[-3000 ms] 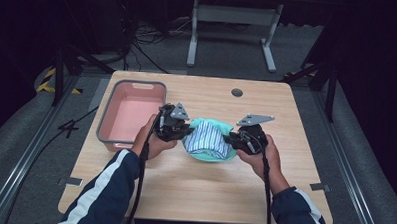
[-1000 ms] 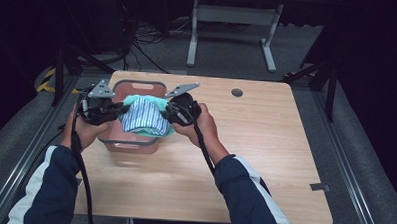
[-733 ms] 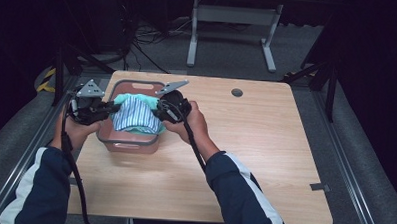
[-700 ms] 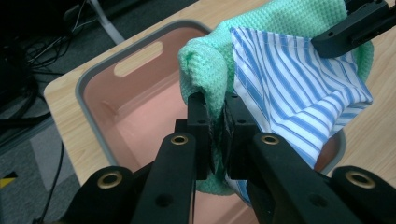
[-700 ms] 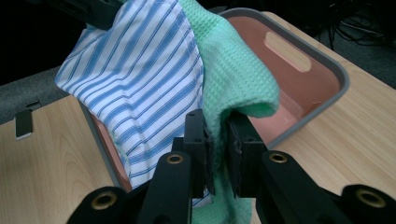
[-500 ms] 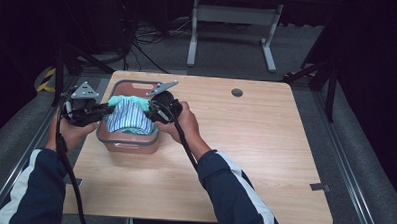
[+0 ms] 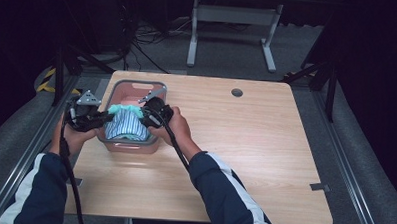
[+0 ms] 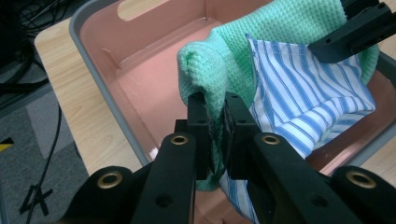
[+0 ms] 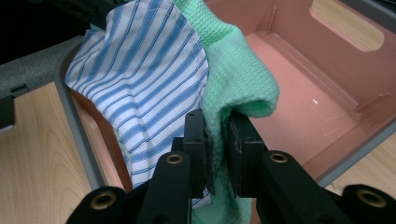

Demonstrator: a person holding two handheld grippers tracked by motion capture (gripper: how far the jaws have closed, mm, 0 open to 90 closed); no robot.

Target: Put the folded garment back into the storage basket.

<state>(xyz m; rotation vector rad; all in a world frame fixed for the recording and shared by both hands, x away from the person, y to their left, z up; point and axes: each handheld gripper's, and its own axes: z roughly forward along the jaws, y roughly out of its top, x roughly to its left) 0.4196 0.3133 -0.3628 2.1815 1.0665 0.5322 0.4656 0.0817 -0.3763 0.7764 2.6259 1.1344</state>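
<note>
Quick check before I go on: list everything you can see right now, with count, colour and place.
bin: 1, pink with grey rim, table's left side.
green cloth: 1, held over the bin by both grippers.
striped cloth: 1, blue and white, bundled with the green cloth.
table: 1, light wood.
grommet: 1, dark, far table edge.
left hand-held gripper: black, shut on green cloth.
right hand-held gripper: black, shut on green cloth.
sleeves: 2, navy with white stripe.

The folded cloth sits in the bin at the table's left, between both grippers.
</note>
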